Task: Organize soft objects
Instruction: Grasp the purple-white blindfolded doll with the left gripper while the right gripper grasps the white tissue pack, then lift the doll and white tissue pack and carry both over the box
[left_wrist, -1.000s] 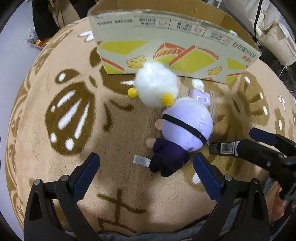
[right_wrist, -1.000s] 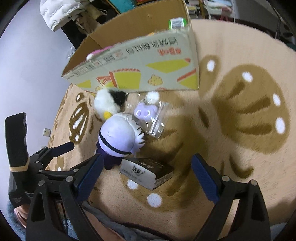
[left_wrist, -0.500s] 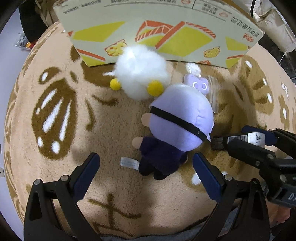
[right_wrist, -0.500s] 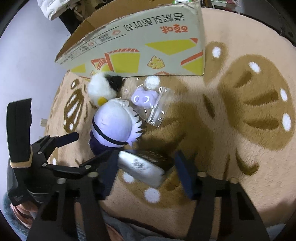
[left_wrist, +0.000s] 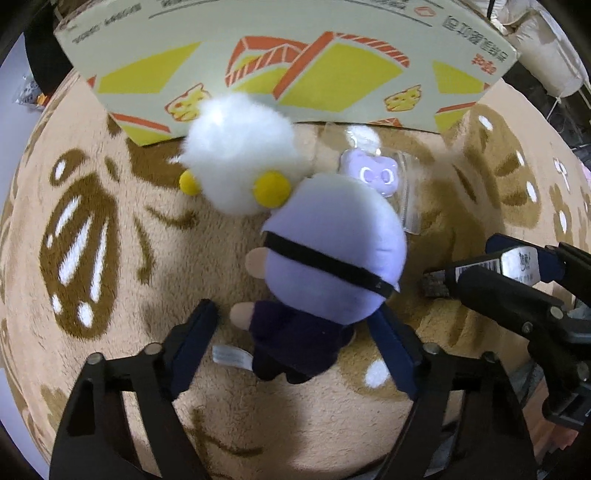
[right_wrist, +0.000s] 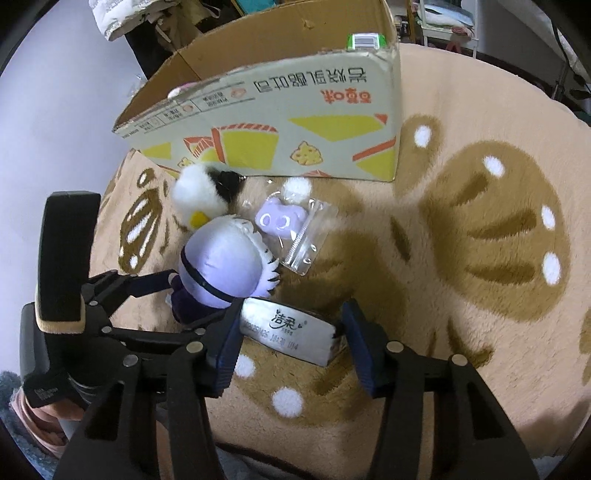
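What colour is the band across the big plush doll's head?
Black, running across the pale lilac head of the plush doll; clearest in the left wrist view.

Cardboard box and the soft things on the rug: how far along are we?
Done: something pink already shows inside the cardboard box. In hand: the right gripper is clamped on the tissue pack; the left gripper brackets the purple plush doll, not visibly squeezing. Left: white fluffy toy and bagged purple charm.

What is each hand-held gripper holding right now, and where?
Right hand-held gripper clamps the tissue pack across its short ends. Left hand-held gripper straddles the purple plush doll, open.
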